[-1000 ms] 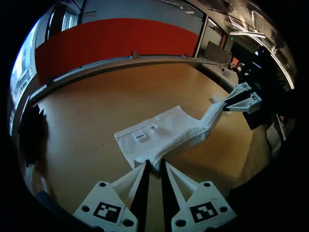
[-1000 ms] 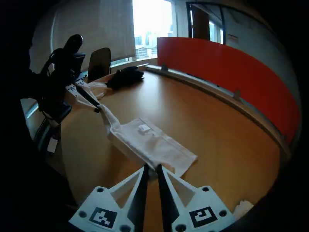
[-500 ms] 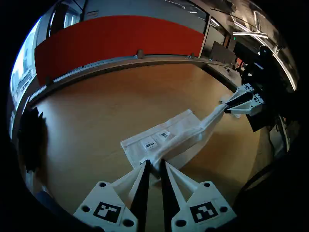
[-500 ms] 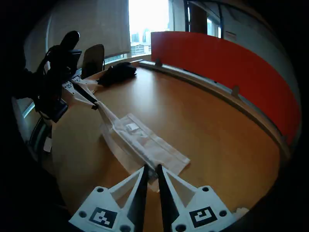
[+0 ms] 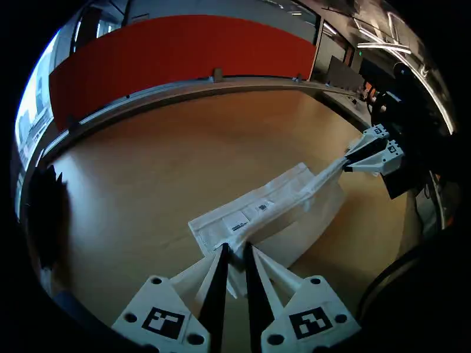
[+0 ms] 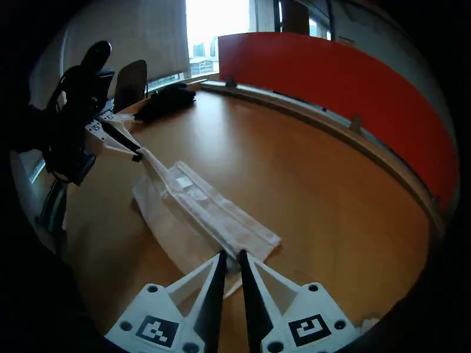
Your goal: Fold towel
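Note:
A white towel (image 5: 268,209) with small labels hangs stretched between the two grippers above a wooden table (image 5: 159,159), part of it still resting on the wood. My left gripper (image 5: 233,254) is shut on one end of the towel. In the right gripper view the towel (image 6: 200,206) runs away from my right gripper (image 6: 231,259), which is shut on its near end. The right gripper (image 5: 347,165) also appears far right in the left gripper view, and the left gripper (image 6: 136,154) appears at the left of the right gripper view, held by a person.
A red partition (image 5: 176,53) runs along the table's far edge. A dark bundle (image 6: 166,99) lies on the far end of the table near a chair (image 6: 128,83) and a window. A dark object (image 5: 44,217) sits at the left table edge.
The two grippers have pulled apart and lifted. The towel has gone from a slack, draped heap to a long taut strip with a layer hanging below it.

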